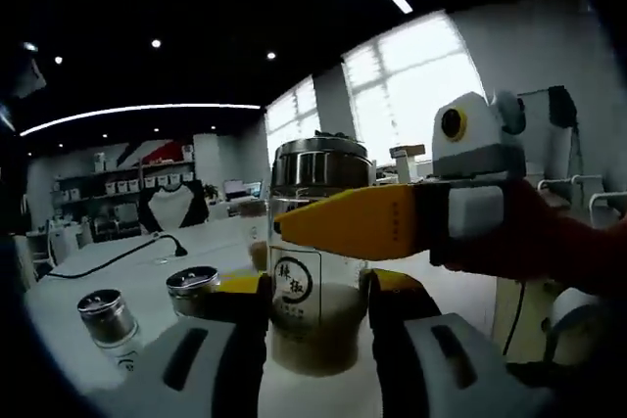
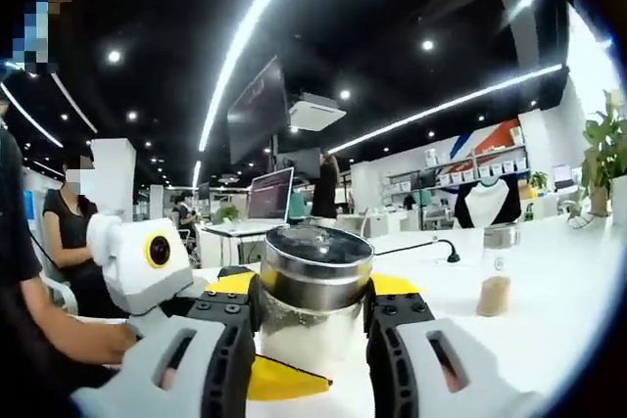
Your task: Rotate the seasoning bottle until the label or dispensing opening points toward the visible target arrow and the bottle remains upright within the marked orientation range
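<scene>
Seasoning bottle (image 1: 315,281) stands upright, body clamped by left tool (image 1: 315,293), cap by right tool (image 2: 312,315).

The seasoning bottle (image 1: 313,291) is standing upright on the table (image 1: 147,276), sitting between the left gripper's (image 1: 315,302) jaws, with the right gripper (image 1: 392,222) reaching across its front. 2 shakers (image 1: 108,318) are standing left of it, side by side.

Clear seasoning bottle (image 1: 315,281) with silver lid, black-printed label, tan contents; yellow-and-grey right gripper (image 1: 377,222); white table (image 2: 549,281).
</scene>
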